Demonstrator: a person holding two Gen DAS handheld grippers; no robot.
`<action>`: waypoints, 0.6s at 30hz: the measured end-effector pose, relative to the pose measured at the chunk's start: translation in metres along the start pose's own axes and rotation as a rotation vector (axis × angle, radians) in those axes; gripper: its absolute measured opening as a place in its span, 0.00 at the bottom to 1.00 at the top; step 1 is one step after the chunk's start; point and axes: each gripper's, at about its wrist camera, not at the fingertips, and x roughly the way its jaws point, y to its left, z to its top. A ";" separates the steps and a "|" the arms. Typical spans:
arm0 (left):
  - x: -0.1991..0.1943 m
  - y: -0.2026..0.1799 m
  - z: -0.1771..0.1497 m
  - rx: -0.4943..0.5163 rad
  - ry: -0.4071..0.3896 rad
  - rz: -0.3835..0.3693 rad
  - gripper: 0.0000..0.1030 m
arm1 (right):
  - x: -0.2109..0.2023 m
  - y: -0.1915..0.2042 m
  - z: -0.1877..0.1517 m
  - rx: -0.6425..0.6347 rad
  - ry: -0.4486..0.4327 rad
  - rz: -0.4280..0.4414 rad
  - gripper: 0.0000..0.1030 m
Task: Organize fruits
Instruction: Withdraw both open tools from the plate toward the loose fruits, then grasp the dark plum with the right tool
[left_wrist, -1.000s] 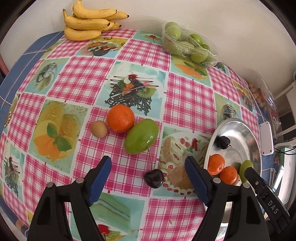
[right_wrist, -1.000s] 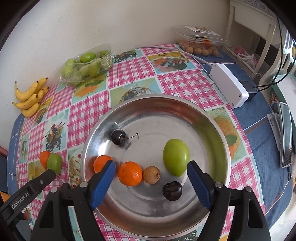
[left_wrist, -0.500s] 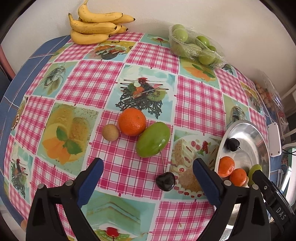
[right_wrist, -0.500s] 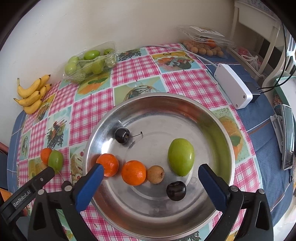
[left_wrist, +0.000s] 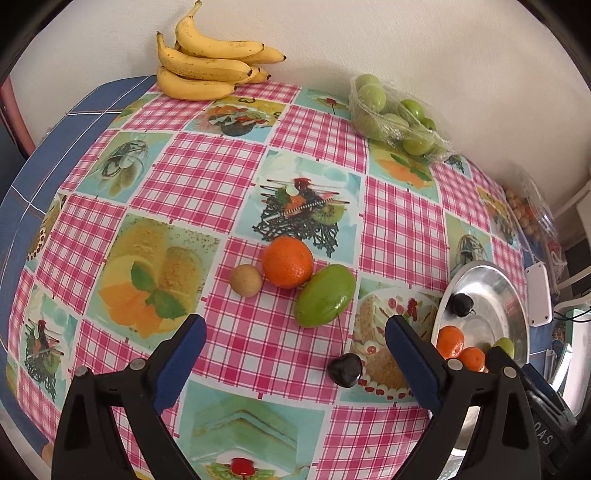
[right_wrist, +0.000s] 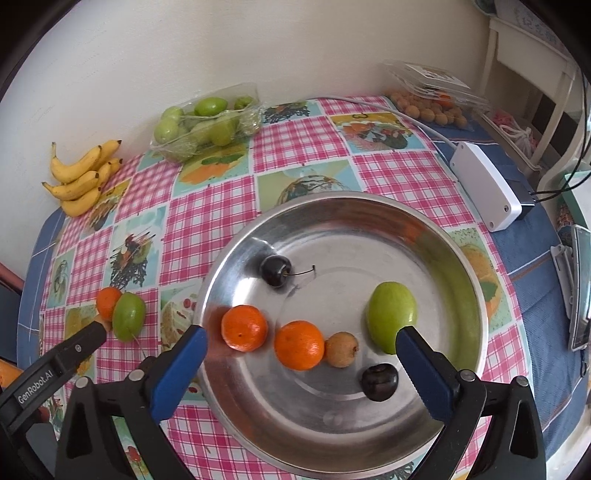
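Bowl (right_wrist: 476, 295) near table edge; bare cloth (left_wrist: 177, 184) beyond loose fruit.

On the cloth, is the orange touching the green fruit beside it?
Touching. In the left wrist view the orange presses against the upper end of the green fruit, with no cloth showing between them; the right wrist view shows them pressed together too.
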 end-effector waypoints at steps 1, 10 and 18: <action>-0.001 0.006 0.002 -0.019 -0.005 0.000 0.95 | 0.000 0.004 0.000 -0.010 -0.001 0.005 1.00; -0.015 0.052 0.009 -0.099 -0.056 0.035 0.95 | -0.001 0.047 -0.007 -0.095 0.006 0.069 1.00; -0.027 0.071 0.008 -0.068 -0.088 0.067 0.95 | 0.005 0.086 -0.019 -0.165 0.041 0.137 1.00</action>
